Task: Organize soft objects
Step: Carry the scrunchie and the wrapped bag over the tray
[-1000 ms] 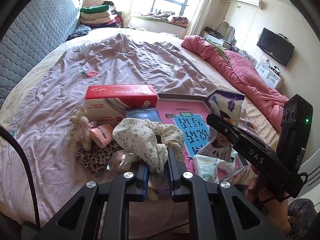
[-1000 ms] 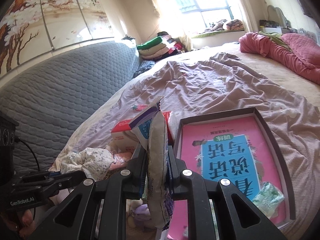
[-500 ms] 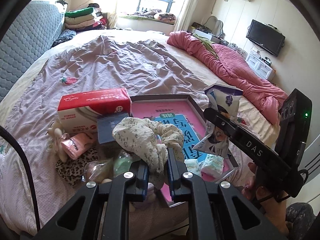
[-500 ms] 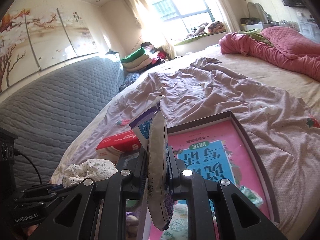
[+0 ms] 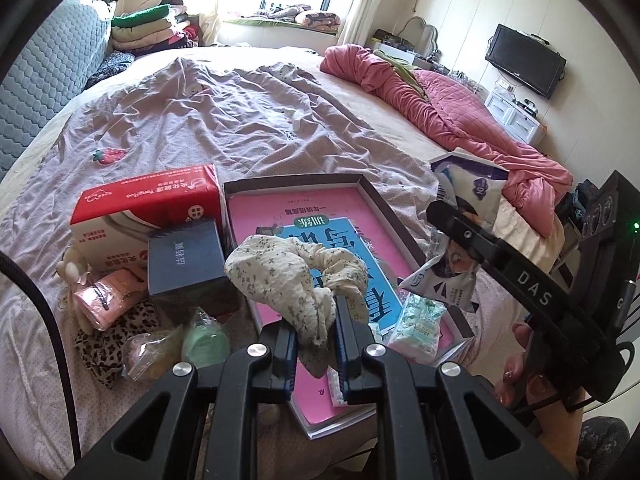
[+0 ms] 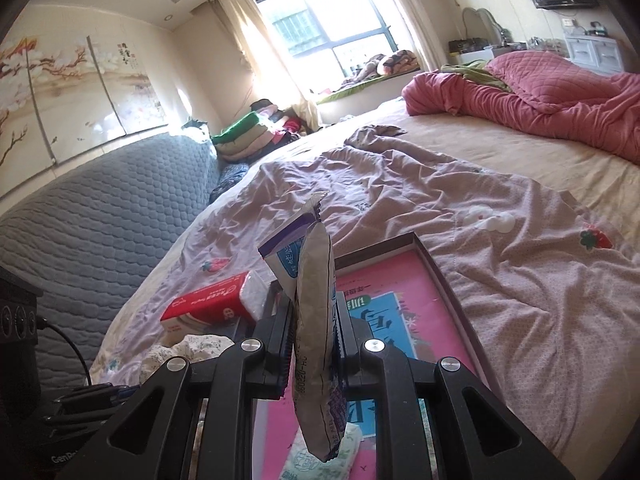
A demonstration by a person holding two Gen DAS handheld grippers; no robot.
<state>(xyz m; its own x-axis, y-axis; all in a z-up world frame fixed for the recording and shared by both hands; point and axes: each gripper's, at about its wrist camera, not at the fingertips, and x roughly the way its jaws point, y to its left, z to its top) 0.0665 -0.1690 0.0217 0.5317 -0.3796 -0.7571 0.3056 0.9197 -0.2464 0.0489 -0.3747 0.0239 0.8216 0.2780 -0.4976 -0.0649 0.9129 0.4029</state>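
Left wrist view: left hand-held gripper (image 5: 314, 340) clenched on a floral scrunchie (image 5: 296, 276), which bulges up above the pads and hangs over the near end of the tray (image 5: 384, 204). Only this view shows the clutter left of that gripper: blue box (image 5: 185, 258), red tissue box (image 5: 148, 204) behind it, pink roll (image 5: 106, 294), leopard cloth (image 5: 100, 350), green pack (image 5: 205, 338). It also shows the right hand-held gripper (image 5: 460, 232) from the side, off to the right and above the tray's right edge, grasping a white-and-purple pouch (image 5: 468, 196) that sticks out above and below its fingers. A person's fingers (image 5: 516, 380) wrap the handle. A small wipes pack (image 5: 418, 322) lies in the tray's near right corner

Right wrist view: right hand-held gripper (image 6: 313, 344) seen head-on, pads pressed on the pouch (image 6: 316, 308), held edge-on and upright, its top seal well above the fingers. The pouch blocks the middle of the tray (image 6: 440, 276) and the pink book (image 6: 384, 312) inside. Only this view shows the wall painting (image 6: 72, 80) and the grey quilted headboard (image 6: 104, 208). Scrunchie (image 6: 192, 346) just visible low left, beside the tissue box (image 6: 212, 300). The wipes pack (image 6: 320, 460) lies below the pouch's tip

Both views: rumpled lilac sheet (image 5: 224, 120) beyond the tray, red quilt (image 6: 540, 100) far right, folded clothes (image 5: 152, 28) by the window
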